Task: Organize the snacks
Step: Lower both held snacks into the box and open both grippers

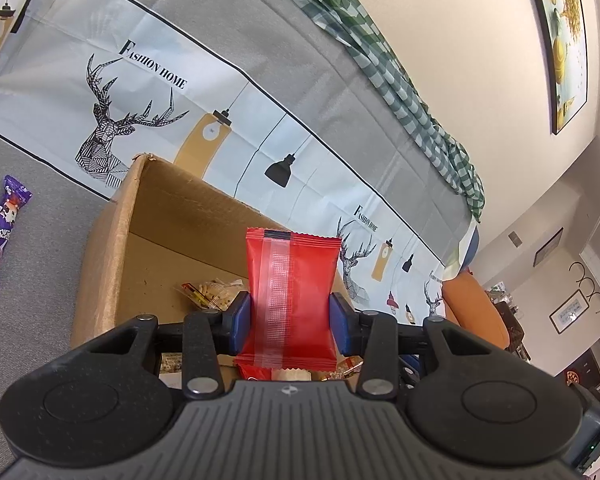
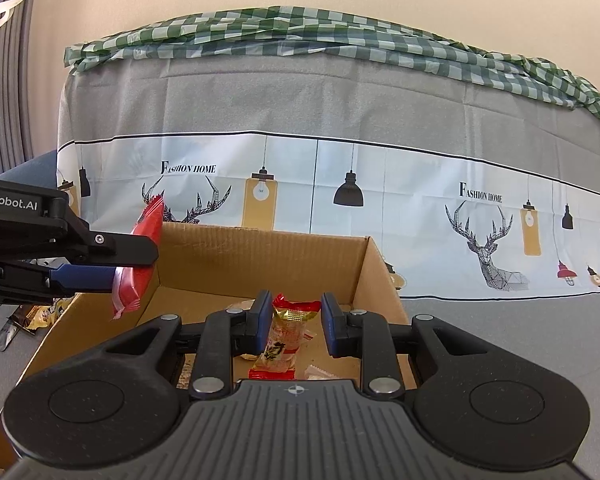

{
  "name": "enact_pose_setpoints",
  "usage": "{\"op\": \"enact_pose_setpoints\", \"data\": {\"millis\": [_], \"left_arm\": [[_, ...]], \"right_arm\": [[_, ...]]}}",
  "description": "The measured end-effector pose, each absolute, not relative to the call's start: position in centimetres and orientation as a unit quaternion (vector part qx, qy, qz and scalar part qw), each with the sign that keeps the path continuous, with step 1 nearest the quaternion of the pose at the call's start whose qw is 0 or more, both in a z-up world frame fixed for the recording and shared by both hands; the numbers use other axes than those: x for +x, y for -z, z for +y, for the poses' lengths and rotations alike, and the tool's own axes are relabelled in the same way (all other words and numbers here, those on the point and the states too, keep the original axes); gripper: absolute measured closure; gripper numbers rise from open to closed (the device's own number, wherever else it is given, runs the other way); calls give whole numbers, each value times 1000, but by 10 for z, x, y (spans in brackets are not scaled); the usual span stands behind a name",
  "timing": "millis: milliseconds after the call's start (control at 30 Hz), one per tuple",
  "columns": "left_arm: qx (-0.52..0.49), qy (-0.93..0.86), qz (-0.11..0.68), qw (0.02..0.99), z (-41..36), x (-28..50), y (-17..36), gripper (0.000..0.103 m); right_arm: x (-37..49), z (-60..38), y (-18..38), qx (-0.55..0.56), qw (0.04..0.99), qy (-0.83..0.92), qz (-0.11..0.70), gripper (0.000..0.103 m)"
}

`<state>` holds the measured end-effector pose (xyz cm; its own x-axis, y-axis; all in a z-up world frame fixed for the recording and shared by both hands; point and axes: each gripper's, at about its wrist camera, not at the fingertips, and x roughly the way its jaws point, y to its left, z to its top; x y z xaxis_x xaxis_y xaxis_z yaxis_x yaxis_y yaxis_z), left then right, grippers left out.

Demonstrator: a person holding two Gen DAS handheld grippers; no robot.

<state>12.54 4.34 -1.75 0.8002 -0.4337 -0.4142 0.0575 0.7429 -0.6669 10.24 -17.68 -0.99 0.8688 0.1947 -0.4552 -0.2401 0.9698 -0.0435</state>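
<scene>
My left gripper [image 1: 291, 318] is shut on a red snack packet [image 1: 291, 288], held upright above the open cardboard box [image 1: 112, 240]. The same packet [image 2: 138, 256] and left gripper [image 2: 134, 262] show at the left of the right wrist view, over the box's left wall [image 2: 100, 312]. My right gripper [image 2: 294, 322] is open over the box. A clear and red snack packet [image 2: 286, 338] sits between its fingers, not squeezed; whether it rests on the box floor I cannot tell. Other small snack packets [image 1: 212, 292] lie inside the box.
A purple snack packet [image 1: 0, 236] lies on the grey cloth left of the box. More packets [image 2: 32, 320] lie outside the box's left side. A sofa back draped with a deer-print cloth [image 2: 340, 184] and a green checked cloth [image 2: 300, 36] rises behind the box.
</scene>
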Motion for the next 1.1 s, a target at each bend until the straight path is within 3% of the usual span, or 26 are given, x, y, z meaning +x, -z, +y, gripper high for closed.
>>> {"op": "enact_pose_setpoints", "data": {"millis": [1100], "left_arm": [[-330, 142, 283, 889, 40, 125, 16, 57]], "right_arm": [[103, -175, 13, -54, 965, -115, 229, 75]]}}
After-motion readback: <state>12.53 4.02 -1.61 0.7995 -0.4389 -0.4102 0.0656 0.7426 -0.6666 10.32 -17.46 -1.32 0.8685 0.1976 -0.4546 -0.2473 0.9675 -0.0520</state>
